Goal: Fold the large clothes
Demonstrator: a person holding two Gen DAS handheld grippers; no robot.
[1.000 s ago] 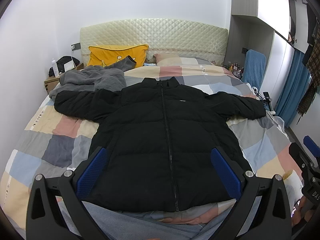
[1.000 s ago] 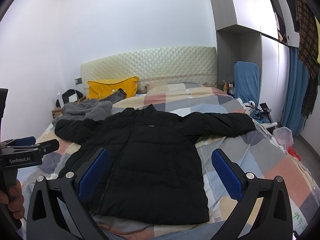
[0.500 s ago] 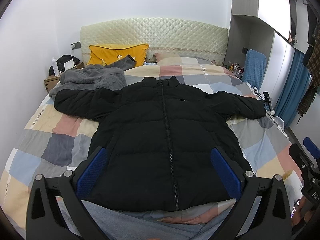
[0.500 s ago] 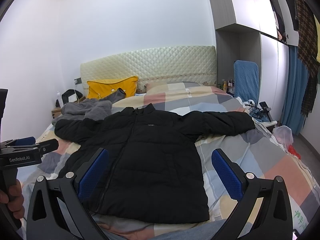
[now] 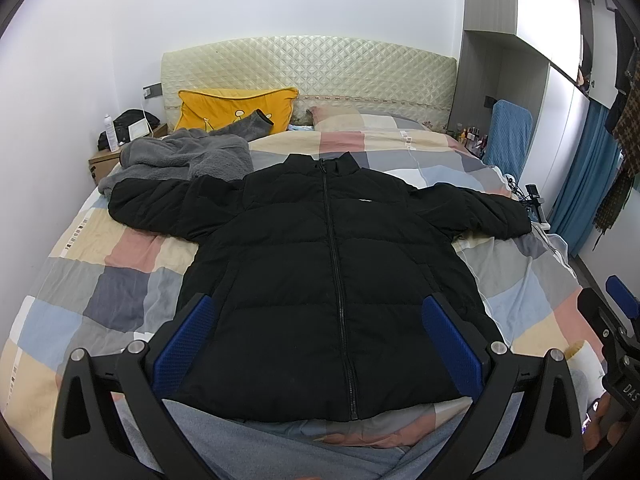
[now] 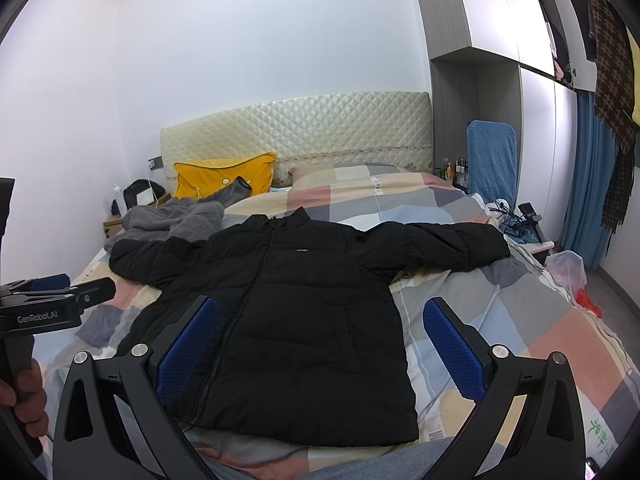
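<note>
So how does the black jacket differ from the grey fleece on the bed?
The black jacket is spread flat, zipped, with both sleeves stretched out; the grey fleece lies crumpled in a heap. The black jacket is smooth, quilted and puffy; the grey fleece is fuzzy. Both rest on the patchwork quilt, and neither gripper touches either.

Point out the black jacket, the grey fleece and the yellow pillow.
black jacket [image 5: 304,280]: left wrist view, chest panel beside the zip.
grey fleece [image 5: 192,156]: left wrist view, middle of the crumpled heap.
yellow pillow [image 6: 216,178]: right wrist view, front face.
</note>
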